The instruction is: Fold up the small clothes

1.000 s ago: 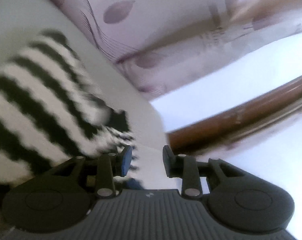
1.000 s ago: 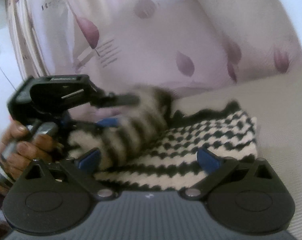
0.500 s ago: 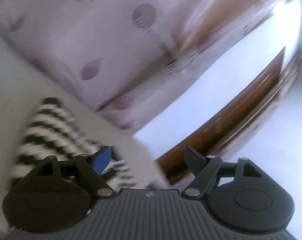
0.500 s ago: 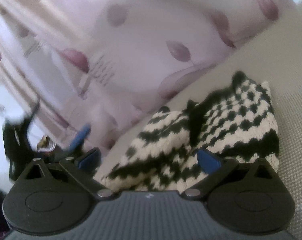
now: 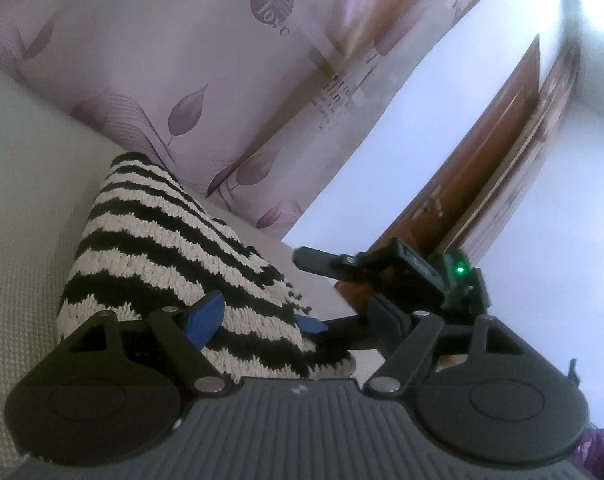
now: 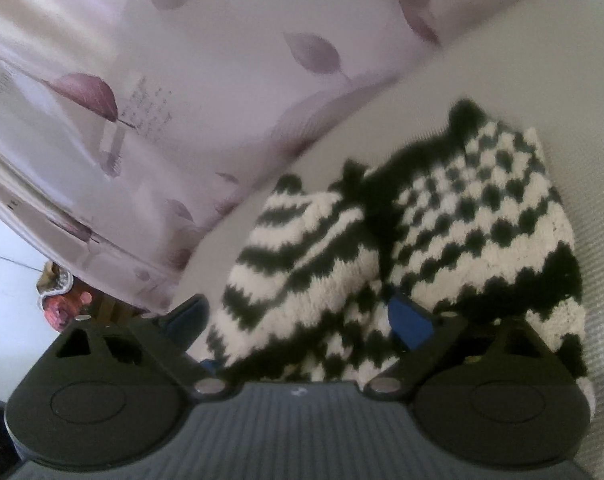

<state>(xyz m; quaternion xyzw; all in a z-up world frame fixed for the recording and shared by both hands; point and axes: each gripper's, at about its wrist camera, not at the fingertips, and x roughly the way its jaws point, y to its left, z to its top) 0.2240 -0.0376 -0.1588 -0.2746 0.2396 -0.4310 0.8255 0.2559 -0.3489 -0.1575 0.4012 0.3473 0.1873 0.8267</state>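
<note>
You let go of striped knit garment (image 5: 174,248): left tool (image 5: 298,316) released, spread. Right tool (image 6: 302,320) narrowing around folded edge, not yet gripping. Next fold pending.

Pale mauve leaf-print curtain (image 5: 206,80) behind off-white textured surface (image 5: 18,264); brown wooden door (image 5: 498,152); white wall (image 5: 422,128).

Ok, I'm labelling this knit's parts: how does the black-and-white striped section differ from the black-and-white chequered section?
The striped section has broad wavy bands; the chequered section has small alternating blocks. The striped section bulges up beside the mauve leaf-print curtain; the chequered section lies flatter, farther from it. Both are fuzzy black-and-white knit.
</note>
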